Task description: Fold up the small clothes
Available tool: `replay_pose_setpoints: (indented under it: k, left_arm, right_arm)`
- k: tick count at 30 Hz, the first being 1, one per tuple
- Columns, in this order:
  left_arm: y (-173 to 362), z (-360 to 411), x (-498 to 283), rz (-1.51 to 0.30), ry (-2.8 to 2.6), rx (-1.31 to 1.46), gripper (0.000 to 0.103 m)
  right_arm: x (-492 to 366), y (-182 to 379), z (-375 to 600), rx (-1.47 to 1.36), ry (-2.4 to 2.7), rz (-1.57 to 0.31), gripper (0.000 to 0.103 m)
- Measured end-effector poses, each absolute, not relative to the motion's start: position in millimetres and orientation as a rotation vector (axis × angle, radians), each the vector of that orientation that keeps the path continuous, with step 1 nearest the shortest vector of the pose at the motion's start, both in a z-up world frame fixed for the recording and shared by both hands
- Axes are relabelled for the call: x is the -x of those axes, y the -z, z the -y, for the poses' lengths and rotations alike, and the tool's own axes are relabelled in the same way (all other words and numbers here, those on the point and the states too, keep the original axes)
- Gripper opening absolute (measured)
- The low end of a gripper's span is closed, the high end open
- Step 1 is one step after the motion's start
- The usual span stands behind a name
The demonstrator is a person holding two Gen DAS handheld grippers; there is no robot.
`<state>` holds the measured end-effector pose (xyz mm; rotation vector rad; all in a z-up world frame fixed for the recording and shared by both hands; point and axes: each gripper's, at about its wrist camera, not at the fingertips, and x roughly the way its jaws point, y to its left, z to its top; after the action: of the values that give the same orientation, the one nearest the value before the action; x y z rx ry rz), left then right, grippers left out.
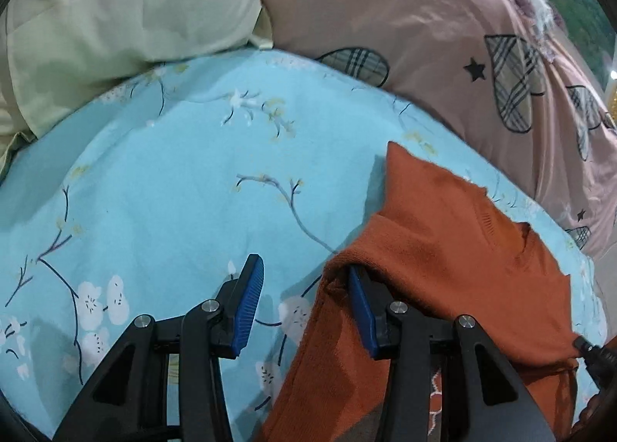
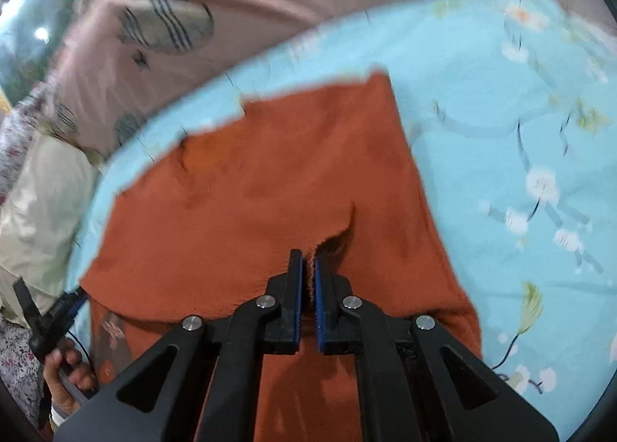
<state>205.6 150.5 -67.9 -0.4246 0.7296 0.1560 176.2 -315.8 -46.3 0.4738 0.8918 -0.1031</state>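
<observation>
An orange knit garment lies on the light blue floral bedsheet. In the left wrist view my left gripper is open; the garment's edge drapes over its right finger, and the left finger is bare over the sheet. In the right wrist view my right gripper is shut on a raised fold of the orange garment, which spreads out ahead of it. The other gripper's tip shows at the garment's left edge, held by a hand.
A pale green pillow lies at the far left and a pink quilt with plaid hearts bunches along the far side. The blue sheet extends to the right of the garment.
</observation>
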Motion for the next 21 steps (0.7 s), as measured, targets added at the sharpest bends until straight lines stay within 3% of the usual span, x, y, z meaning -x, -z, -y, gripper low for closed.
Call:
replay_pose_setpoints:
  k: [8,11,13,21]
  left_arm:
    - [54,-166,-187,-0.793,-0.053,0.435,0.043]
    - [32,-164,-194,-0.767,0.027,0.433,0.048]
    - [28,-152,-220,-0.820,0.085,0.393,0.057]
    - [69,-111,-343,-1.061,0.181,0.276,0.061]
  right_arm:
    - [-146,29,332,-0.502,0.200,-0.815,0.010]
    - [-155,19,324,-0.519,0.123,-0.796,0.011]
    - [-166,18,312,-0.522,0.054,-0.812,0.011]
    - [-200,41,264,-0.444,-0.099,-0.912,0.017]
